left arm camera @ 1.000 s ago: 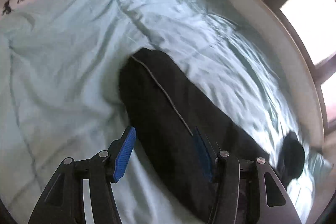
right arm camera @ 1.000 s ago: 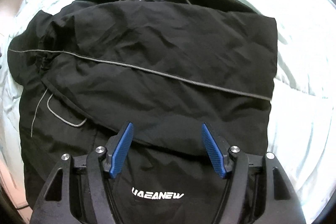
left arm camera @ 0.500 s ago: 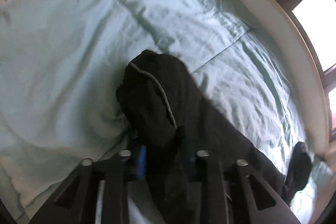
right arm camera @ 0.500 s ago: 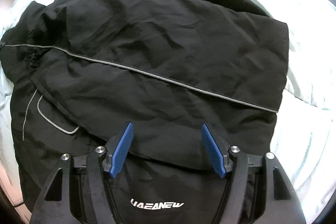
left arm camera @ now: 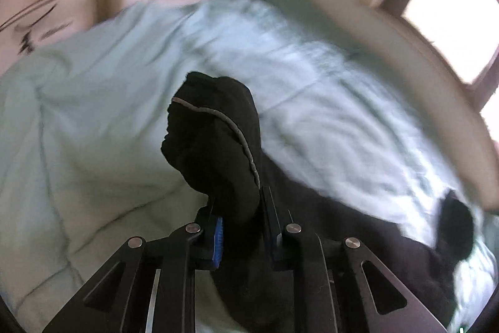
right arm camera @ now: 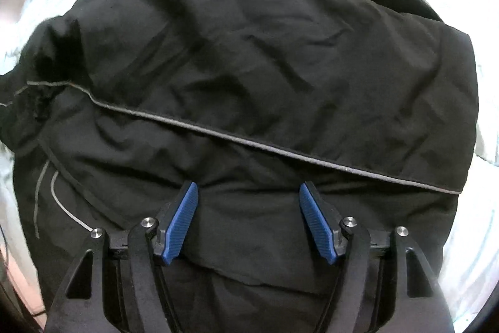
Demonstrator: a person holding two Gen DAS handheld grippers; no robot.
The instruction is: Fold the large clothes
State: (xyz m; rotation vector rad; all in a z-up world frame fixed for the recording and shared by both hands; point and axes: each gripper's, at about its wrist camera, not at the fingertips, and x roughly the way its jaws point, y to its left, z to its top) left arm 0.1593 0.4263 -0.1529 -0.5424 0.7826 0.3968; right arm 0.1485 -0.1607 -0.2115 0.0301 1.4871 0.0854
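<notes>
black jacket [right arm camera: 249, 77] on a pale green bed, one edge gripped by the left gripper.

the jacket lies spread across the quilt [left arm camera: 93, 130], filling most of the right wrist view, with a grey piping line [right arm camera: 218, 133] running from centre left to lower right and snap buttons at the top centre. in the left wrist view a bunched fold of the jacket [left arm camera: 215, 145] stands up at frame centre, clamped between the nearly closed jaws of the left gripper [left arm camera: 241, 227]. the right gripper [right arm camera: 248, 208] points down over the jacket's lower middle, jaws wide apart, blue pads [right arm camera: 182, 222] holding nothing. a window [left arm camera: 452, 5] sits at upper right, a cardboard box [left arm camera: 46, 14] at upper left.
</notes>
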